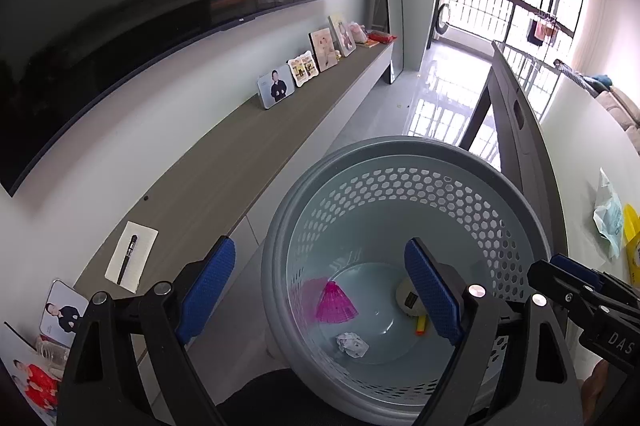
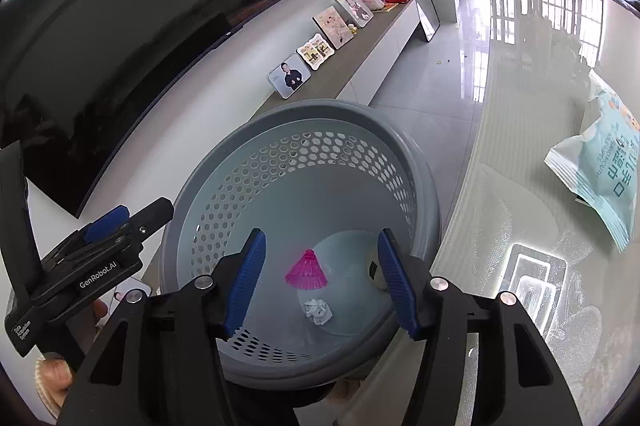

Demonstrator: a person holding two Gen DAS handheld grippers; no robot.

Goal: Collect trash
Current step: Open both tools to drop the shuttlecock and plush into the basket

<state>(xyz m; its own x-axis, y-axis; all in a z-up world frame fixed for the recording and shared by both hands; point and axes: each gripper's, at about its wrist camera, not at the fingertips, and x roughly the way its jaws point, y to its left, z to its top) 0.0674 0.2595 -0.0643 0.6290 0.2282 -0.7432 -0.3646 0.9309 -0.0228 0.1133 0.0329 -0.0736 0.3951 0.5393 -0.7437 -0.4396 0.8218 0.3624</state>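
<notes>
A grey perforated basket (image 1: 404, 153) stands on the floor beside the glass table; it also shows in the right wrist view (image 2: 304, 113). Inside lie a pink shuttlecock (image 1: 335, 304) (image 2: 307, 266), a crumpled paper ball (image 1: 352, 344) (image 2: 318, 310), a round white item (image 1: 405, 296) (image 2: 373, 268) and an orange-yellow piece (image 1: 421, 324). My left gripper (image 1: 320, 290) is open and empty above the basket's left side. My right gripper (image 2: 320, 286) is open and empty over the basket. A pale blue snack wrapper (image 2: 600, 169) (image 1: 609, 214) lies on the table to the right.
A yellow item (image 1: 632, 242) lies beside the wrapper on the glass table (image 2: 520, 185). A long grey TV console (image 1: 248, 145) holds photo frames (image 1: 276, 86), a notepad with a pen (image 1: 131, 256). A TV (image 1: 120, 25) hangs above. Tiled floor (image 2: 432, 81) runs to the balcony.
</notes>
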